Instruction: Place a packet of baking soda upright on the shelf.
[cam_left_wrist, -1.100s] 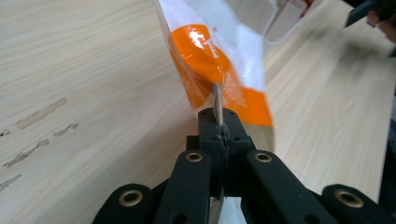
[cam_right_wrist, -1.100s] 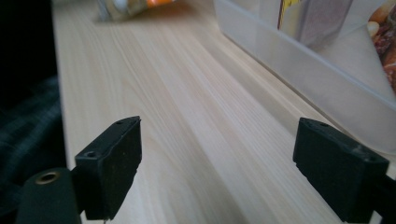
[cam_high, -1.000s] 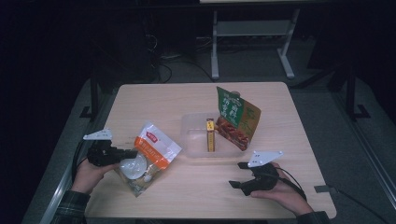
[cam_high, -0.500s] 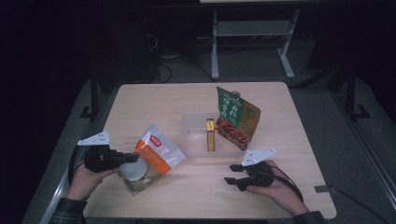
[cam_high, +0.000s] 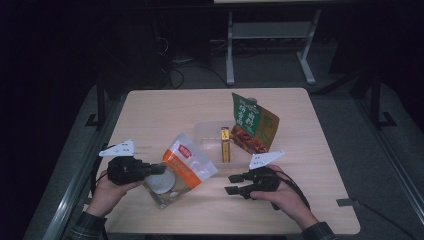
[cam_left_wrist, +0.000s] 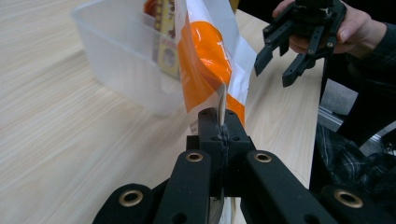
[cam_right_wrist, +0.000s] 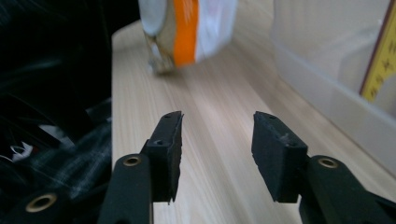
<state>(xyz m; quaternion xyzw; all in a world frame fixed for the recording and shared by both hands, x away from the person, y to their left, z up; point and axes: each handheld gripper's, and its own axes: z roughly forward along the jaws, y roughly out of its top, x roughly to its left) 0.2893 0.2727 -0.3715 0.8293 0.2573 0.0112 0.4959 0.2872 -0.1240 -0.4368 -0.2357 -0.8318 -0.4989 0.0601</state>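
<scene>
Pinching orange pouch (cam_left_wrist: 205, 60) edge, left hand-held gripper (cam_left_wrist: 219, 128).

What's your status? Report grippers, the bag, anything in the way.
Left gripper shut on orange-and-white bag. Right gripper open, nothing between jaws, jaws just been closing. Clear tub just beyond bag; table otherwise unobstructed.

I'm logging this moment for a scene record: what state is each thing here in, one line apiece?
Orange and white snack bag: sealed, tilted, its edge pinched in the left gripper.
Left gripper: shut on the bag.
Right gripper: jaws apart with nothing between them; they have just been closing.
Clear plastic tub: upright on the table, no lid.
Yellow slim box: lying in the tub.
Green and orange pouch: sealed, propped in the tub.
</scene>
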